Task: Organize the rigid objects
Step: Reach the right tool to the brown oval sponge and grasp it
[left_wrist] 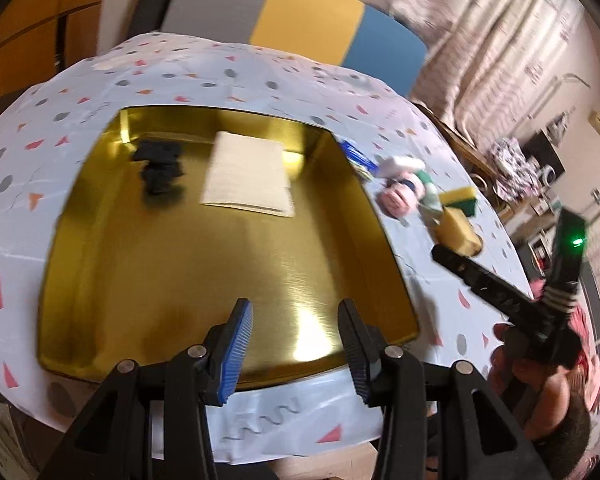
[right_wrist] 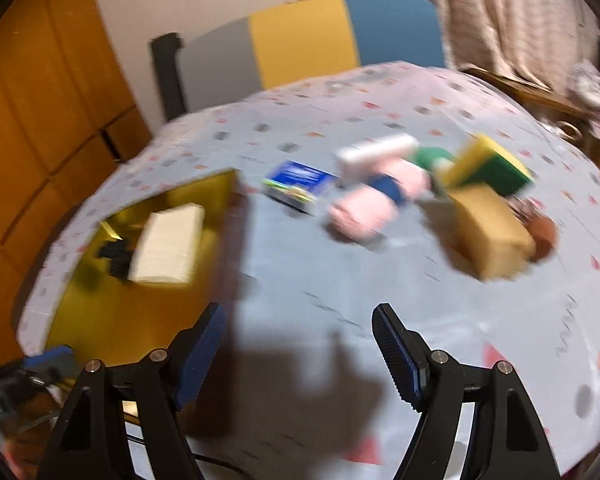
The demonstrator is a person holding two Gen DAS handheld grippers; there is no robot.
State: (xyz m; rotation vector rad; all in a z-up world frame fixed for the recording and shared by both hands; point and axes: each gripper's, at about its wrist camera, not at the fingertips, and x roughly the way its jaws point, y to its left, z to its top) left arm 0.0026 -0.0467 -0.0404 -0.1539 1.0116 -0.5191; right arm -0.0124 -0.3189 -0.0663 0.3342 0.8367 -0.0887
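The gold tray [left_wrist: 80,280] sits on the worktop [right_wrist: 320,280] and already holds a white box [left_wrist: 248,174] and a small black thing [left_wrist: 160,168]. The rest wait in a tight pile beside it: a blue box [right_wrist: 296,184], a pink toy [right_wrist: 372,208], a tan block [right_wrist: 488,228] and a yellow-green sponge [right_wrist: 496,168].

The left gripper [left_wrist: 296,348] hangs over the tray, fingers a little apart and empty. The right gripper [right_wrist: 300,356] is over bare cloth, fingers wide apart and empty.

The pile is crowded and both views are blurry. A fast grab could bump a neighbour, knock the sponge off the block, or pick up the soft toy by mistake.
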